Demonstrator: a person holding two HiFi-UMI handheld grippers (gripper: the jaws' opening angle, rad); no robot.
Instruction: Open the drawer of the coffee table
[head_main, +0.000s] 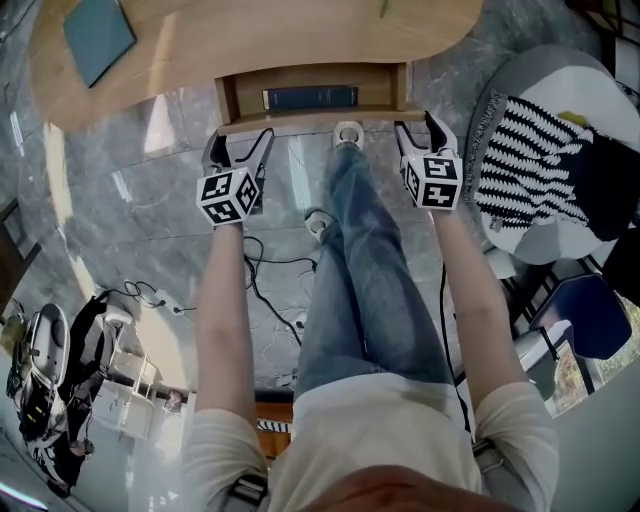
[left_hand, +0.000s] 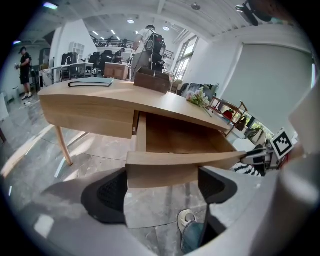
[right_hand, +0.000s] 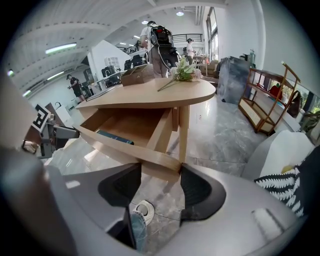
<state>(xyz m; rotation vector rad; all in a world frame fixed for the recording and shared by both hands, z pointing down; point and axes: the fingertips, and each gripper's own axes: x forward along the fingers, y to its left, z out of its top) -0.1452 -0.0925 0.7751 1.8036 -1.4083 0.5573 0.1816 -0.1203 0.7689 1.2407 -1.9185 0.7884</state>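
Note:
The wooden coffee table (head_main: 250, 40) runs across the top of the head view. Its drawer (head_main: 310, 121) stands pulled out, and a dark blue book (head_main: 310, 97) lies inside. My left gripper (head_main: 240, 140) is at the left end of the drawer front, open, with that end of the panel (left_hand: 160, 172) in the gap between its jaws. At the right end my right gripper (head_main: 416, 125) is also open, and the panel's right corner (right_hand: 162, 167) sits between its jaws. The book (right_hand: 115, 136) also shows in the right gripper view.
A teal notebook (head_main: 98, 30) lies on the tabletop, and flowers (right_hand: 182, 70) rest there too. The person's legs and a shoe (head_main: 348, 132) are just below the drawer. A chair with a striped cushion (head_main: 545, 150) stands at right. Cables (head_main: 270, 280) and gear (head_main: 40, 370) lie on the floor.

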